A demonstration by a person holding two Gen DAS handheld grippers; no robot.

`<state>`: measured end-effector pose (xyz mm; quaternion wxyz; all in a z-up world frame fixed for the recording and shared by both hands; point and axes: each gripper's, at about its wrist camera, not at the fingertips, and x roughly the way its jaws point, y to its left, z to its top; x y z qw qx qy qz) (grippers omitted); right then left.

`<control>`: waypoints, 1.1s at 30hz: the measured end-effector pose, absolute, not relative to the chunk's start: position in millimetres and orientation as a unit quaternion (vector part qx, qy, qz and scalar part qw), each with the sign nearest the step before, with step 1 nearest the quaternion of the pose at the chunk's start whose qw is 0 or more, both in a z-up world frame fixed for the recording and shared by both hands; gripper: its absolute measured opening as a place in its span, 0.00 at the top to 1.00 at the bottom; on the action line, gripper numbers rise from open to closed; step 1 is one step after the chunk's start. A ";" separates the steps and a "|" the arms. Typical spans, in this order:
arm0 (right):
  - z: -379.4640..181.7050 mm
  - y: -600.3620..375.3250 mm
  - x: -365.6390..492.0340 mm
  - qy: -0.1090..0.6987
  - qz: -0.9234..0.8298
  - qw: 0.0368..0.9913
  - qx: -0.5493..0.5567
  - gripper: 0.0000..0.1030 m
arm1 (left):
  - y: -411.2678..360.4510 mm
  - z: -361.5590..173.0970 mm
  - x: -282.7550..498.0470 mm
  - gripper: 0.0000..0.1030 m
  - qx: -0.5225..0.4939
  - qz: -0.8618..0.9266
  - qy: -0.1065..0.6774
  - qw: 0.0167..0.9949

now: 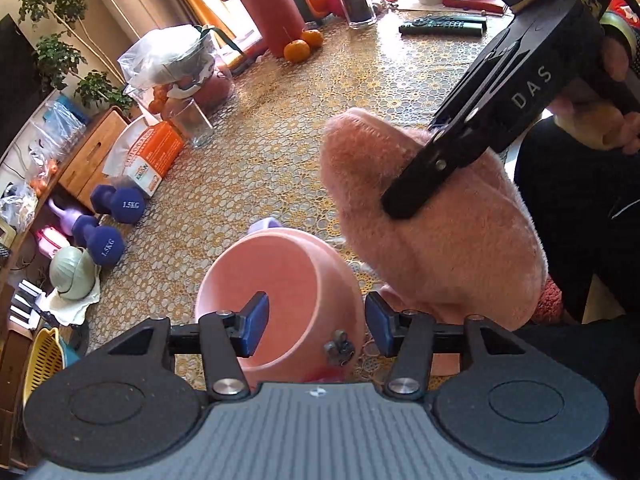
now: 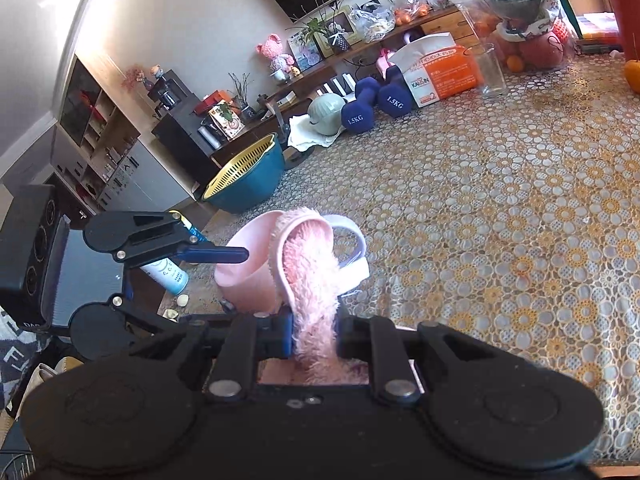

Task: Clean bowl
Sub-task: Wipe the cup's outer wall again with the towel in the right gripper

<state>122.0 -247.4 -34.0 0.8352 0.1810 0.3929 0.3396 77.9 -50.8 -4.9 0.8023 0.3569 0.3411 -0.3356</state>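
Note:
A pink bowl [image 1: 288, 276] is tilted, its opening turned up and left, near the table's front edge. My left gripper [image 1: 316, 326] is shut on the bowl's wall, with one blue pad inside and the other outside. A fluffy pink cloth [image 1: 440, 240] hangs just right of the bowl, with my right gripper [image 1: 400, 200] shut on it. In the right wrist view, the cloth [image 2: 304, 252] drapes over the rim of the bowl [image 2: 248, 276] ahead of the right gripper [image 2: 314, 336]. One of the left gripper's fingers [image 2: 216, 256] reaches into the bowl from the left.
The table [image 1: 280, 140] has a gold lace-patterned cover. Two purple dumbbells [image 1: 116, 216], an orange box [image 1: 154, 156], a glass [image 1: 196, 124] and a green lidded dish [image 1: 72, 272] stand along its left side. Remotes [image 1: 444, 24], oranges [image 1: 298, 50] and a red bottle [image 1: 272, 8] sit at the back. A blue-and-yellow colander bowl [image 2: 244, 176] sits off the table.

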 end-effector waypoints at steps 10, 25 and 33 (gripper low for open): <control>-31.8 -208.8 145.5 0.386 0.352 0.839 0.152 0.84 | -48.1 -9.9 90.3 0.68 0.312 -0.359 0.361 0.802; -61.7 -204.4 198.5 0.420 0.348 0.820 0.173 0.84 | -28.8 -22.4 113.0 0.73 0.254 -0.365 0.379 0.812; -53.2 -217.5 179.5 0.416 0.353 0.825 0.145 0.84 | -24.8 -26.7 110.5 0.73 0.243 -0.363 0.375 0.818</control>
